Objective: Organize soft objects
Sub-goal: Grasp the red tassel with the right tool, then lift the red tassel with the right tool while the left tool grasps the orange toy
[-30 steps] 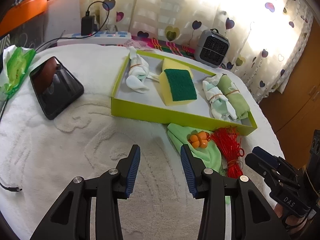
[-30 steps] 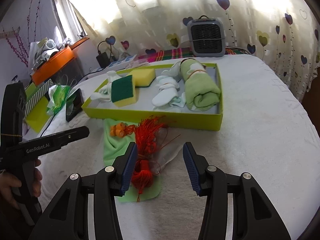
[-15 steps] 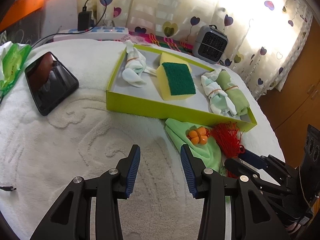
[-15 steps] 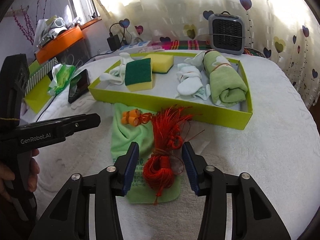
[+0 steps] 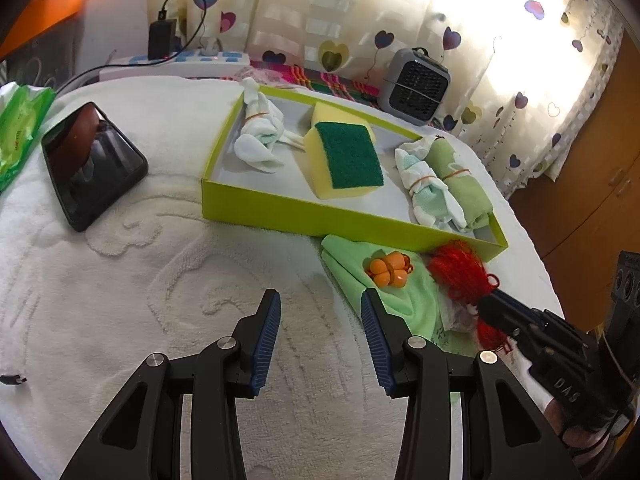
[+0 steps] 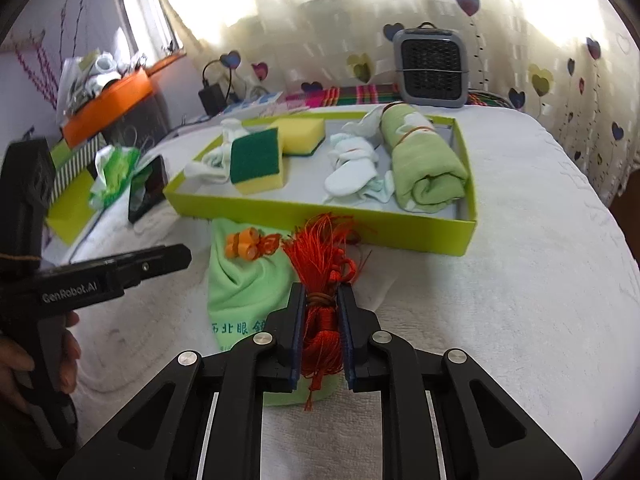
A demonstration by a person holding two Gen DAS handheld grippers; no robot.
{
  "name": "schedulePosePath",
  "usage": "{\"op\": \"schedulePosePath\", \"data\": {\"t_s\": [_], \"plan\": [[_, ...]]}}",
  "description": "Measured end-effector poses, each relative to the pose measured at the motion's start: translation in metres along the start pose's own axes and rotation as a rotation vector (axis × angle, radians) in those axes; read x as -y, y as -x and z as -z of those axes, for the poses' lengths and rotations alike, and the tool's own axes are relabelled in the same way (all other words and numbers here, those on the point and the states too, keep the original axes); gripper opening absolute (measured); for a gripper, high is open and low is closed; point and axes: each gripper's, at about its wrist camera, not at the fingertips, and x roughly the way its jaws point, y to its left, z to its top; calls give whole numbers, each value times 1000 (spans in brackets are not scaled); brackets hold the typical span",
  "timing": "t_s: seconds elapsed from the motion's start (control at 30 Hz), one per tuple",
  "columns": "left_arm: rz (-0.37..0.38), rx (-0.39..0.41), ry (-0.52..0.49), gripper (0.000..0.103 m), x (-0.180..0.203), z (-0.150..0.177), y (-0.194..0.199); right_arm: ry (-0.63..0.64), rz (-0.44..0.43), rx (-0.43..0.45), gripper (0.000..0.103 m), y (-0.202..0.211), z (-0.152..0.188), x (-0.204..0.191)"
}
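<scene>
A red tassel (image 6: 324, 268) lies on a light green cloth (image 6: 244, 284) in front of the lime tray (image 6: 320, 212). My right gripper (image 6: 322, 300) is shut on the tassel's bound neck, the fringe fanning toward the tray. An orange hair tie (image 6: 244, 244) rests on the cloth to the left. In the left wrist view the tassel (image 5: 460, 276), the cloth (image 5: 384, 296) and the hair tie (image 5: 386, 270) lie right of my left gripper (image 5: 320, 312), which stands open over bare towel. The tray (image 5: 304, 216) holds a sponge (image 5: 344, 156), a rolled green towel (image 5: 460, 176) and white sock bundles (image 5: 260, 140).
A black phone (image 5: 88, 164) and a green wipes pack (image 5: 18, 124) lie on the white towel at the left. A grey fan heater (image 6: 430, 68) stands behind the tray, a power strip (image 5: 176, 60) at the back. The towel's right side (image 6: 540, 260) is bare.
My right gripper edged forward over the red tassel and its jaws went from open to shut on it. The left gripper stayed open and in place.
</scene>
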Motion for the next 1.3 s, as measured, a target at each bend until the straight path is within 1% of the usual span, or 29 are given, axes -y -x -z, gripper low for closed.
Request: {"op": "schedulePosePath", "data": {"t_s": [0.07, 0.2, 0.33, 0.47, 0.63, 0.7, 0.9, 1.0, 1.13, 1.3], "plan": [[5, -1, -3, 41, 1, 0, 0, -45, -21, 23, 16, 8, 0, 9], [13, 0, -8, 41, 4, -1, 1, -100, -37, 62, 16, 20, -1, 20], [21, -3, -21, 40, 8, -3, 1, -127, -25, 92, 16, 30, 0, 26], [21, 1, -62, 40, 19, -8, 1, -132, 17, 116, 16, 37, 3, 32], [13, -13, -139, 40, 38, -13, -6, -152, 37, 129, 16, 42, 6, 45], [0, -29, -168, 40, 46, -15, -13, -156, 40, 129, 16, 43, 7, 48], [-36, -34, -231, 41, 61, -18, -24, -153, 35, 132, 16, 42, 8, 50], [-66, -52, -242, 41, 63, -18, -32, -155, 28, 131, 16, 42, 9, 52], [-81, -57, -262, 40, 66, -16, -37, -157, 20, 126, 16, 40, 10, 54], [-93, -66, -261, 40, 64, -15, -43, -154, 13, 119, 17, 37, 10, 53]]}}
